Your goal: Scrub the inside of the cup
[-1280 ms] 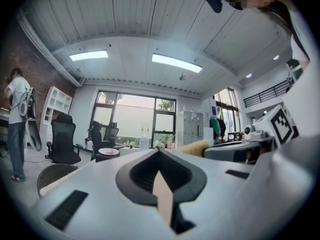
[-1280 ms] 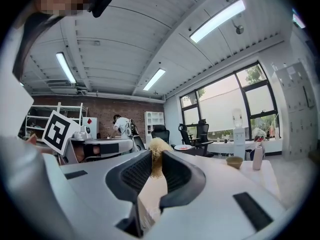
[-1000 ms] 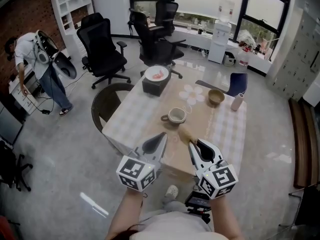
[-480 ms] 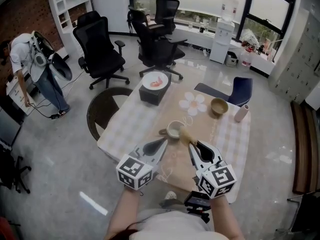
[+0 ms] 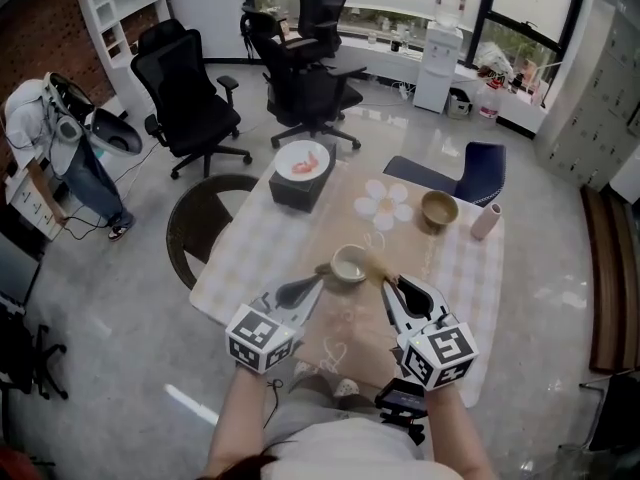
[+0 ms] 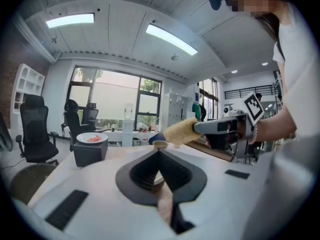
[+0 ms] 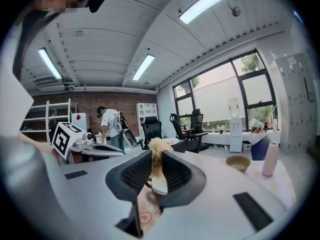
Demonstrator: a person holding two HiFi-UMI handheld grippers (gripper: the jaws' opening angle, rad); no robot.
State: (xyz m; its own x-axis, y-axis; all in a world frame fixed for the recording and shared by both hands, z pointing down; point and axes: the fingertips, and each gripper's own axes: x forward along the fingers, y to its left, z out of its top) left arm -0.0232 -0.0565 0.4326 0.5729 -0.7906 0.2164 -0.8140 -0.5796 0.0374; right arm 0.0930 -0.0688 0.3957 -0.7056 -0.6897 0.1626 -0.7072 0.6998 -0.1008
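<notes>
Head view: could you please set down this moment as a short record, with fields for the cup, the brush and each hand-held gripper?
cup: the cup stands upright on the checked table
brush: the tan-headed brush is by the cup's right rim, not inside
left: the left hand-held gripper has its jaws together, nothing held, tips near the cup's handle
right: the right hand-held gripper is shut on the brush's handle
others: bowl, pink bottle, plate on a dark box

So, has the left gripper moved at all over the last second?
Yes. The left gripper has advanced toward the cup: the gap seen earlier between its shut jaws and the cup's handle is nearly gone.
</notes>
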